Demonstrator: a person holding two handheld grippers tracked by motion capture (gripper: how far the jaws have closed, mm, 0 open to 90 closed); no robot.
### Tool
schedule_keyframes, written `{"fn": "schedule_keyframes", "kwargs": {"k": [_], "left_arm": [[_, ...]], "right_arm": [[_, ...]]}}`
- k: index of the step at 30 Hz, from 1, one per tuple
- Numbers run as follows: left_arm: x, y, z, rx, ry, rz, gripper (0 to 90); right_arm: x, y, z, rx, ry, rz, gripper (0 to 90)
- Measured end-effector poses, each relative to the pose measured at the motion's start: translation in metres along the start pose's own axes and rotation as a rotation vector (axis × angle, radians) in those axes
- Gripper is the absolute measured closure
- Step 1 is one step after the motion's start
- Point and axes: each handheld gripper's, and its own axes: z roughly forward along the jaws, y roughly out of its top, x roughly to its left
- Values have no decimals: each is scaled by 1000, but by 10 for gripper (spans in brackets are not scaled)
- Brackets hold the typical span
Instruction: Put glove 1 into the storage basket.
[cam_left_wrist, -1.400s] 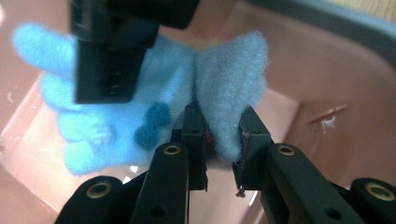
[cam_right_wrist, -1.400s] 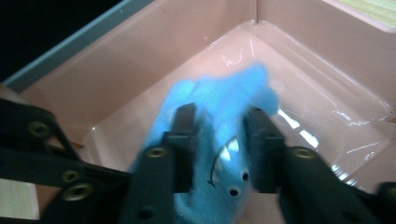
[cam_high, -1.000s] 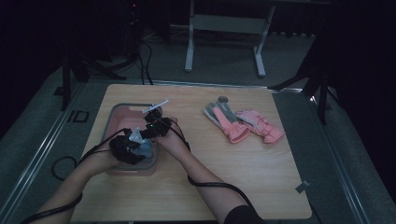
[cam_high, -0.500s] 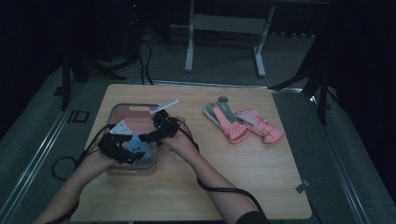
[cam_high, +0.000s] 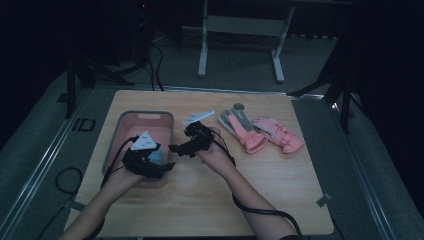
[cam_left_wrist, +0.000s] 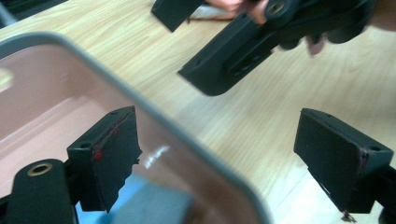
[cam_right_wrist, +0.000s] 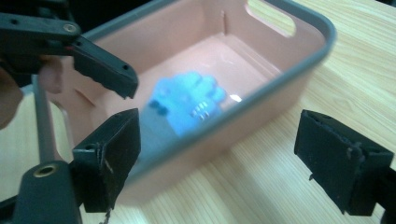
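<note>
A pink bin (cam_high: 145, 118) sits on the wooden table (cam_high: 280, 185). The left gripper (cam_high: 161, 167) hovers at its near corner. The right gripper (cam_high: 176, 148) is just beside it; pink gloves (cam_high: 262, 132) lie well apart.

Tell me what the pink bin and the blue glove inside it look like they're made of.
Pink bin: likely moulded plastic, glossy, with highlights on its floor and a grey rim. Blue glove: seemingly soft fabric or knit, matte; too blurred to tell which.
</note>
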Motion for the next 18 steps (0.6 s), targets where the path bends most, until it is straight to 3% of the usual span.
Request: {"fn": "schedule_keyframes", "kwargs": {"k": [7, 13, 18], "left_arm": [[-24, 8, 11, -17, -42, 27, 144], [-43, 15, 21, -27, -86, 50, 143], [-55, 16, 34, -15, -109, 87, 144]], "right_arm": [[-7, -19, -19, 28, -14, 14, 145], [-11, -36, -26, 54, -53, -31, 138], [-18, -51, -34, 59, -38, 8, 139]]}}
